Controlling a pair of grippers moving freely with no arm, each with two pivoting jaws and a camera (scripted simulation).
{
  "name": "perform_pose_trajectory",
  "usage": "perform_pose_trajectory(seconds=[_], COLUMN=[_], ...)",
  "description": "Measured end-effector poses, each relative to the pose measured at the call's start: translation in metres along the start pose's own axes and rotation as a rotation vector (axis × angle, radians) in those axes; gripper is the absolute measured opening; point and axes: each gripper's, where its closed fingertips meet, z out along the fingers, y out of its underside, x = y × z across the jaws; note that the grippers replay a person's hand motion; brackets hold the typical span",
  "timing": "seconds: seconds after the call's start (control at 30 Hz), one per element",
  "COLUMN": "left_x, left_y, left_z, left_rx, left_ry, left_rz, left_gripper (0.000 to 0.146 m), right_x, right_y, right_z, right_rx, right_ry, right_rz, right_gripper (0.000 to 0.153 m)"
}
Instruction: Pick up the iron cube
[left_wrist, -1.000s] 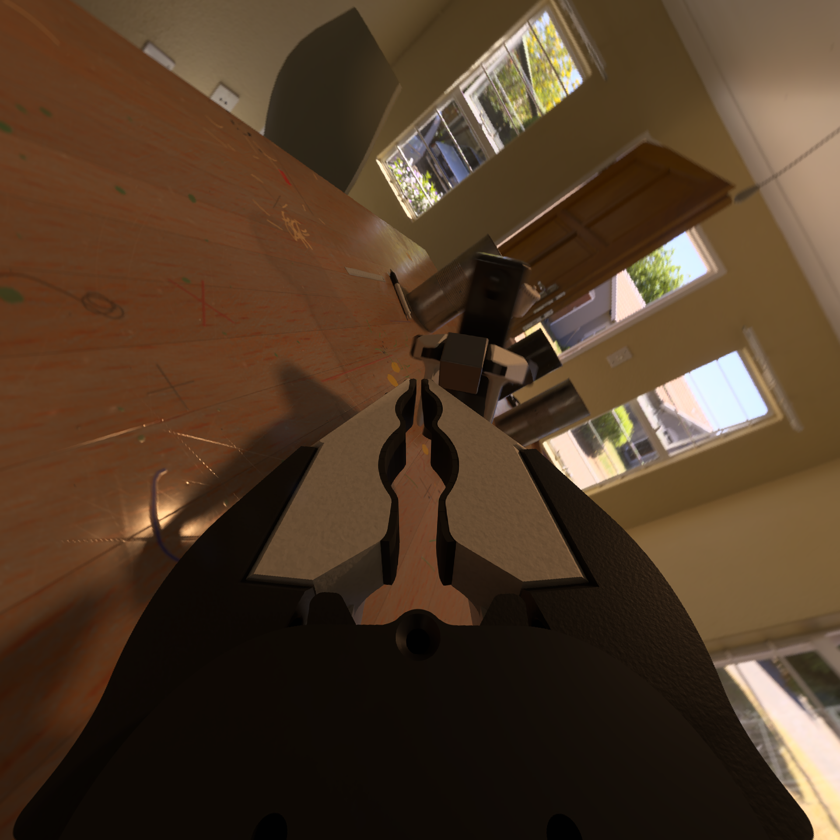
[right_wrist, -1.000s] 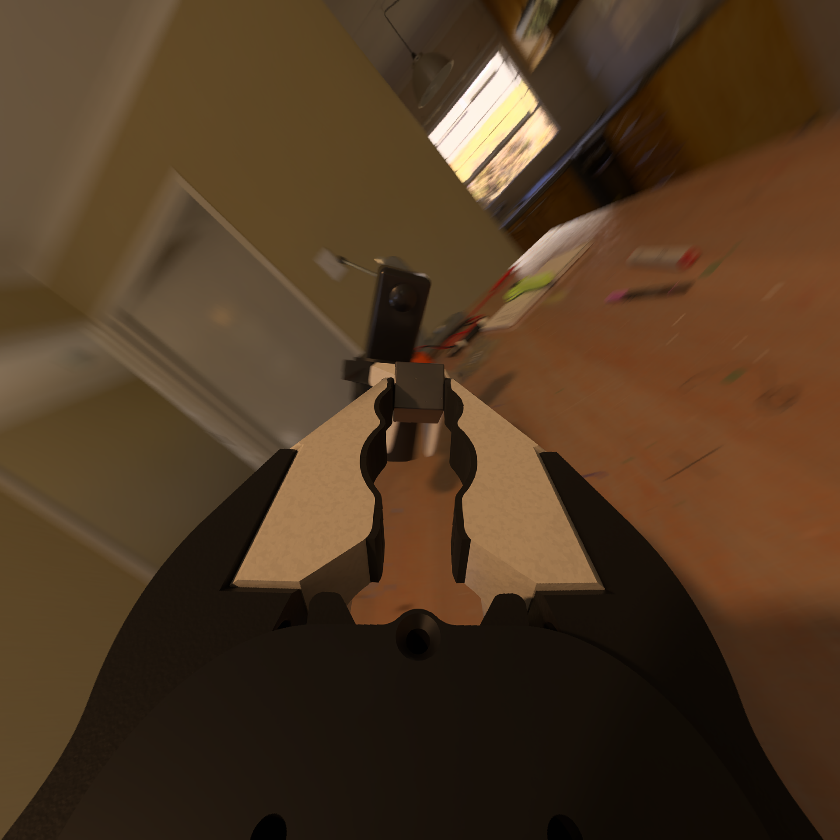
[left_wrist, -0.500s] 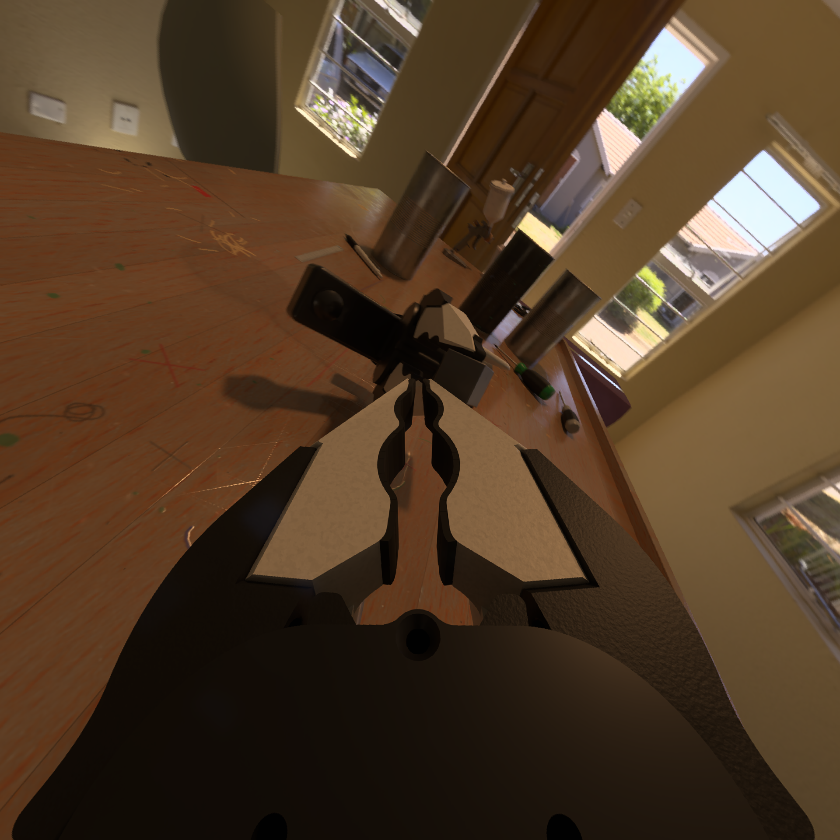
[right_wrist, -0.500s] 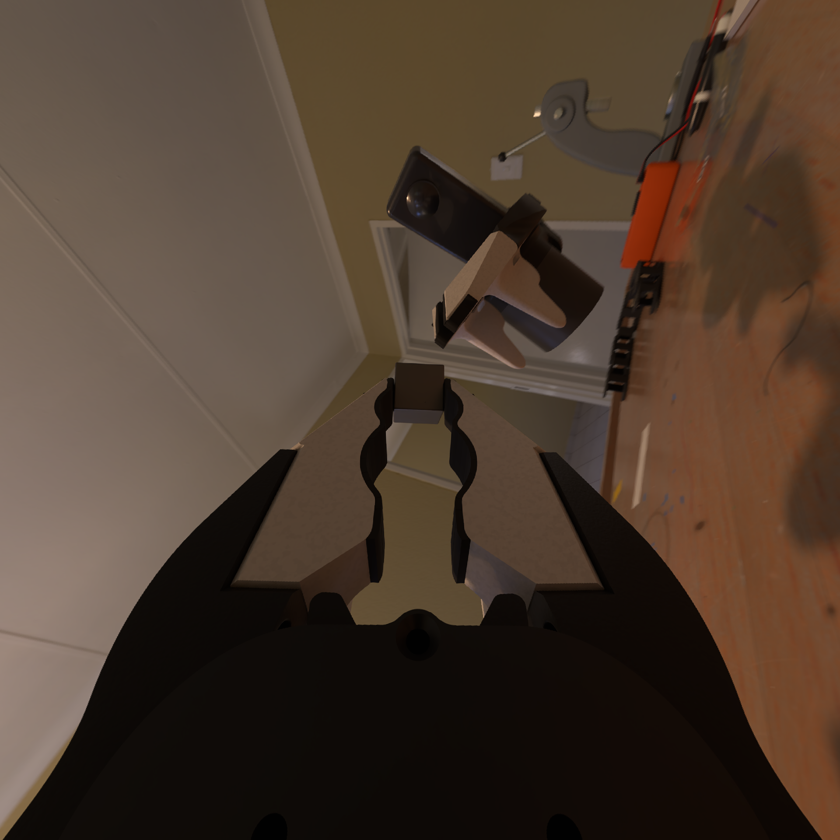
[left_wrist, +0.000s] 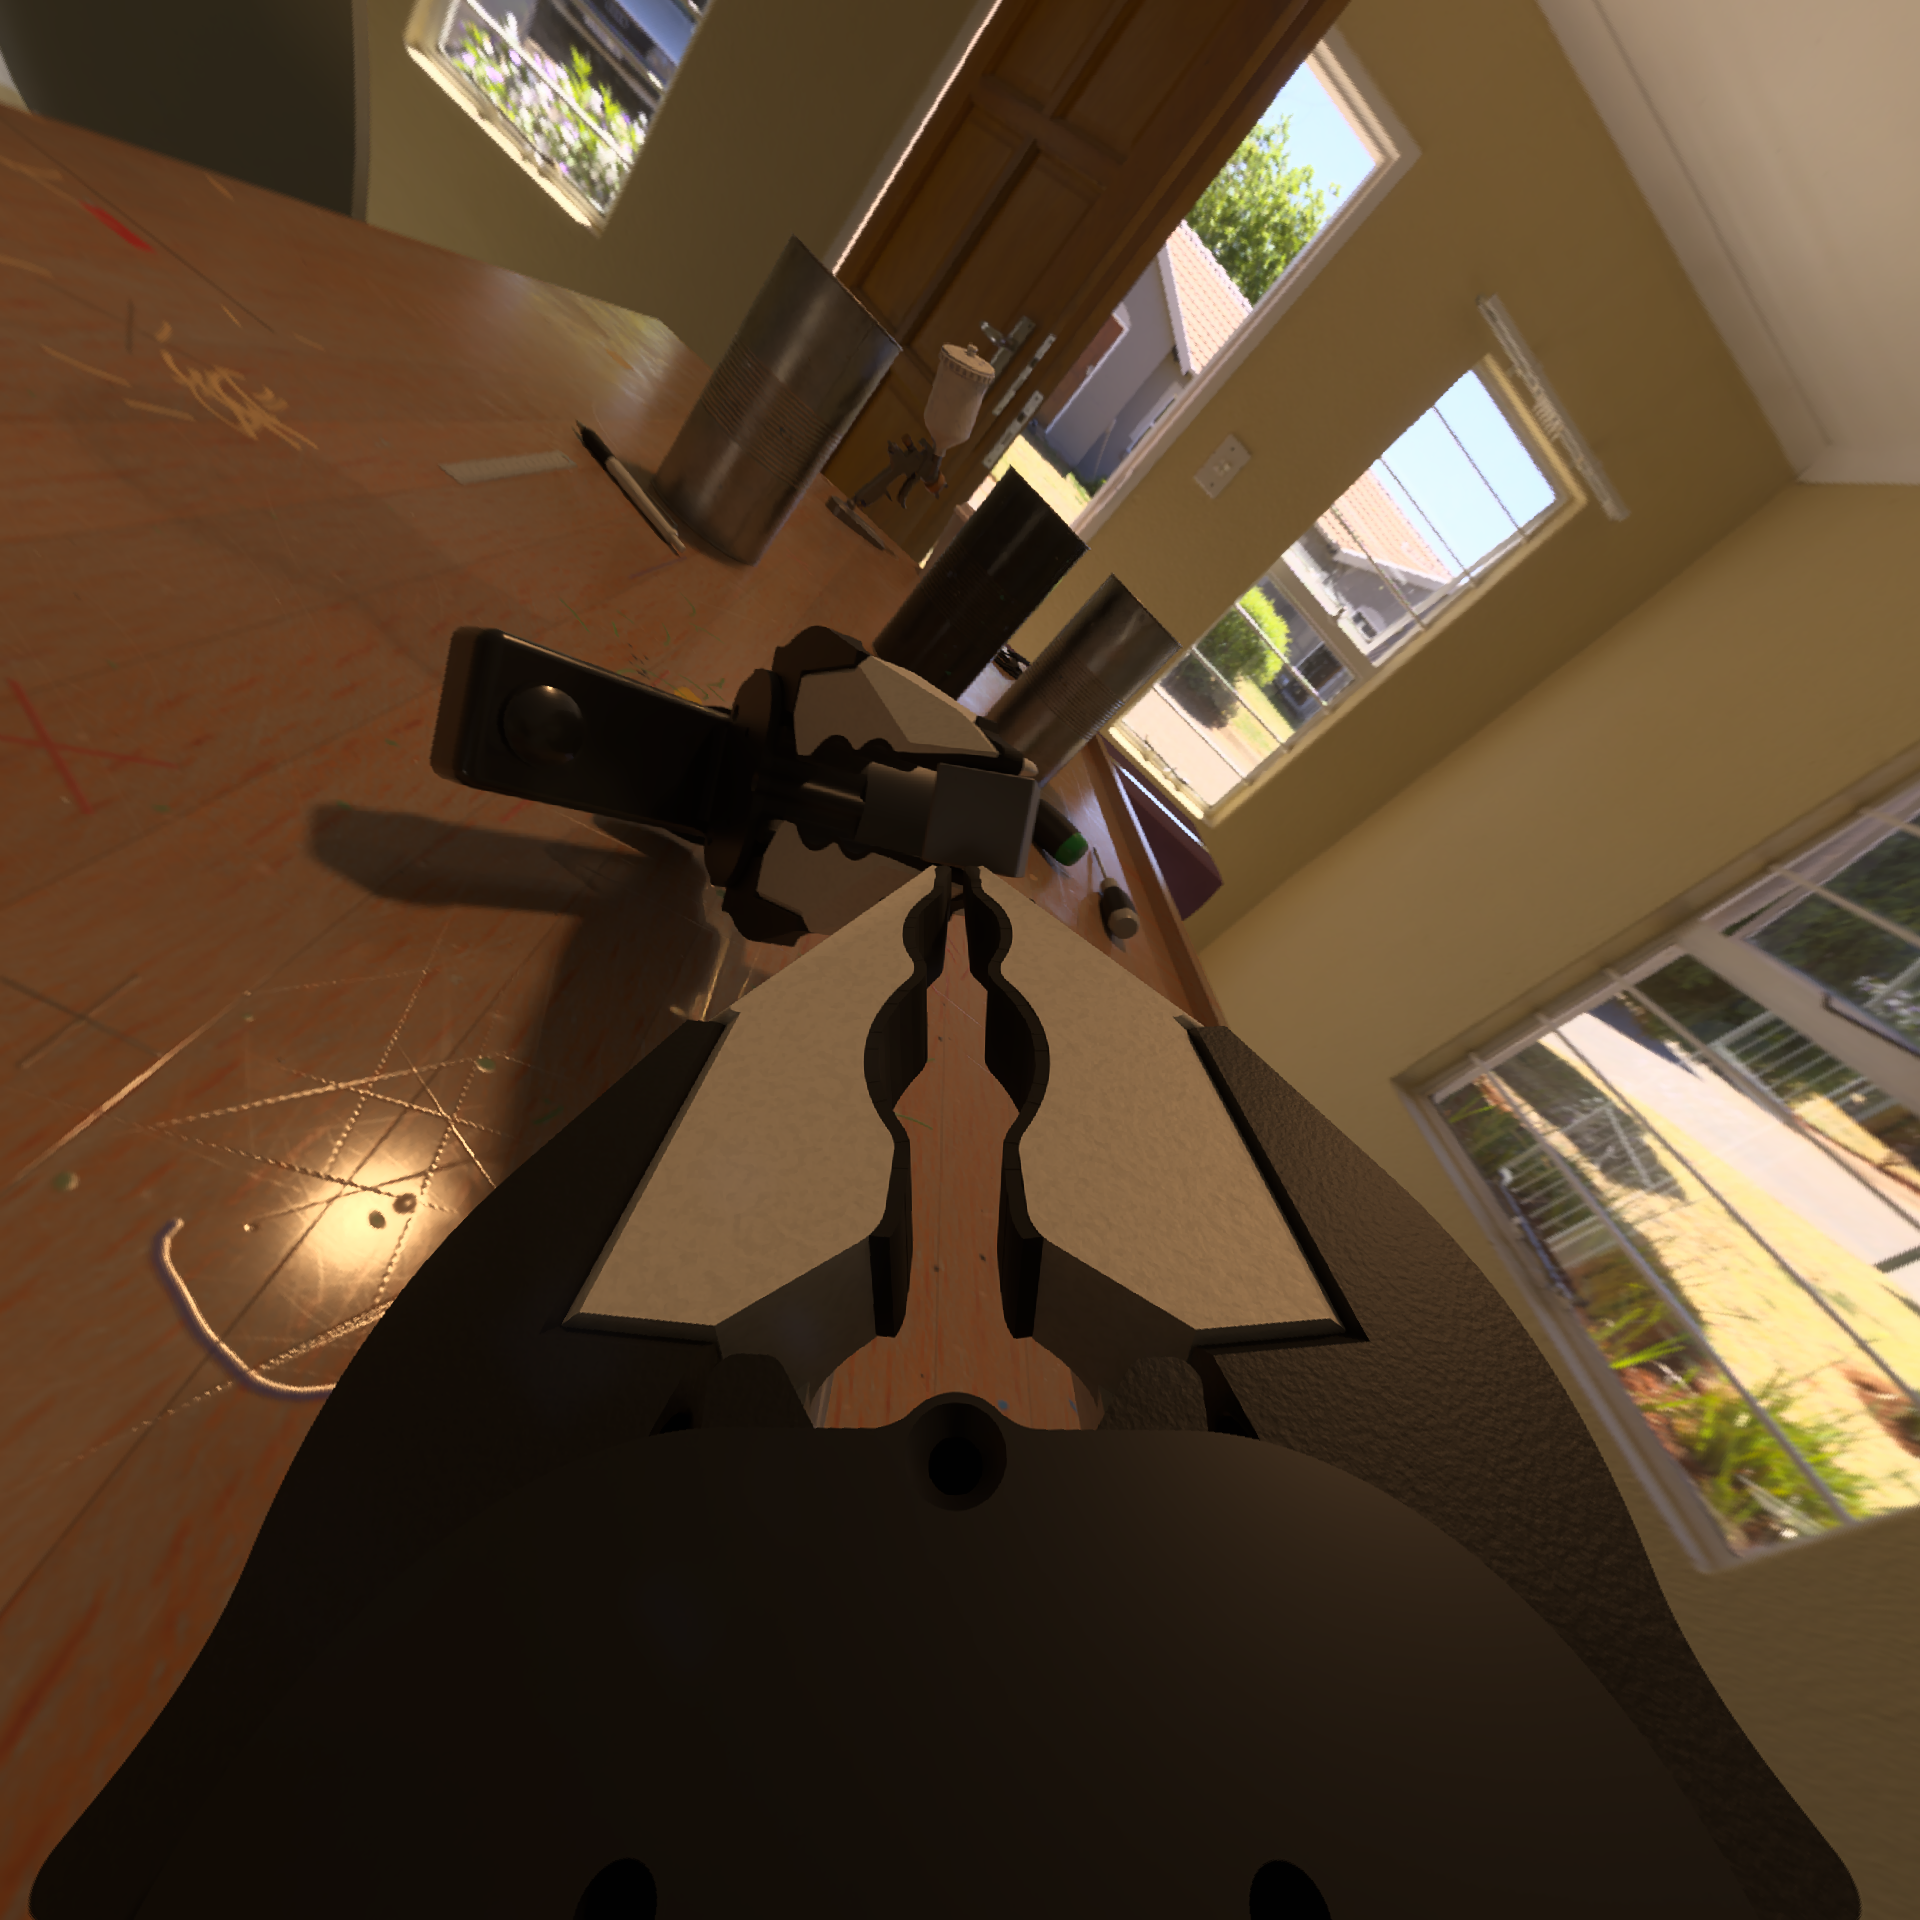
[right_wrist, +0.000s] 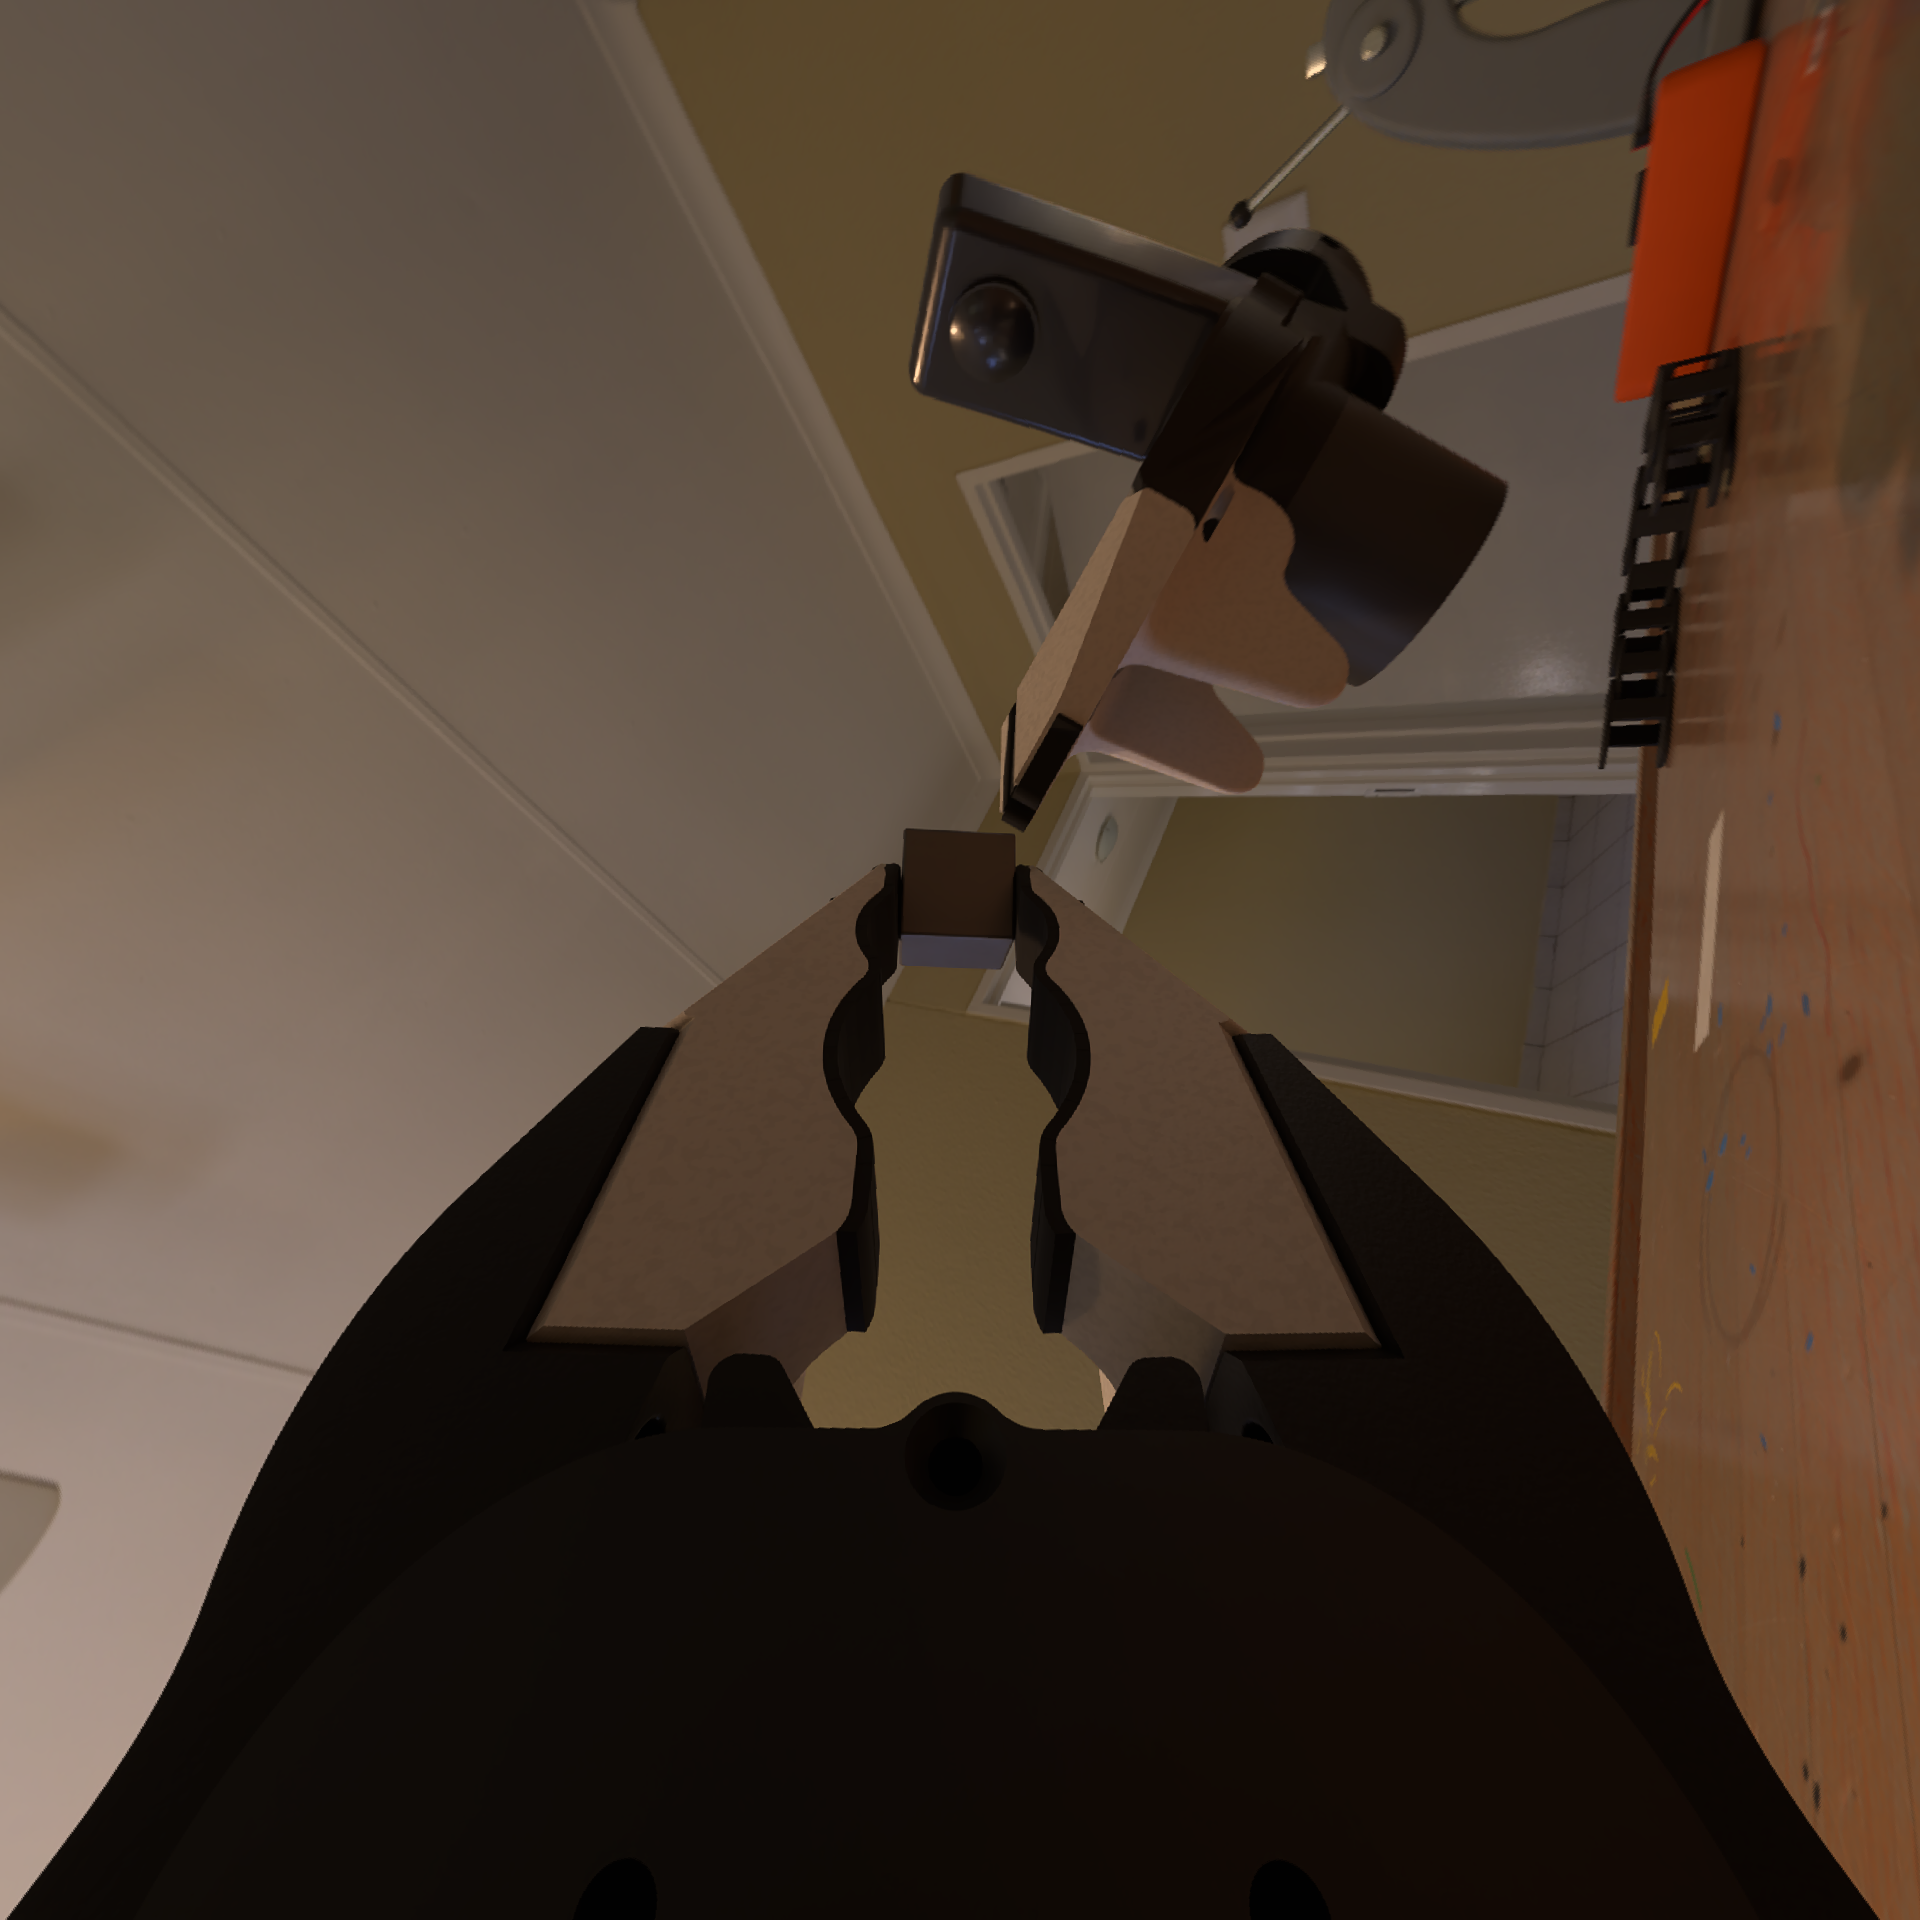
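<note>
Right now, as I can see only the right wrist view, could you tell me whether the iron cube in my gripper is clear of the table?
Observer: Yes. The left wrist view shows the iron cube clamped in the right gripper, in the air above the wooden table.
Operator: Thank you. Is anything standing close to it?
Observer: Three tall cylinders stand on the table beyond the cube, none touching it.
Operator: And is the left gripper carrying anything?
Observer: No. In its own view the left gripper is shut with nothing between its jaws, and it points towards the cube.
</note>
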Motion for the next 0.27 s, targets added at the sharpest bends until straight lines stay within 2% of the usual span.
perform_pose_trajectory(seconds=[0.13,0.27], left_x=[-0.001,-0.013], left_y=[0.005,0.010], left_z=[-0.001,-0.001], left_rx=[-0.007,-0.003], left_ry=[0.052,0.017], left_rz=[-0.085,-0.175], left_gripper=[0.002,0.002], right_x=[-0.001,-0.002], right_y=[-0.016,-0.020], right_z=[-0.008,-0.017], right_rx=[0.120,0.166], right_ry=[-0.006,0.007], right_rz=[0.049,0.028], right_gripper=[0.021,0.021])
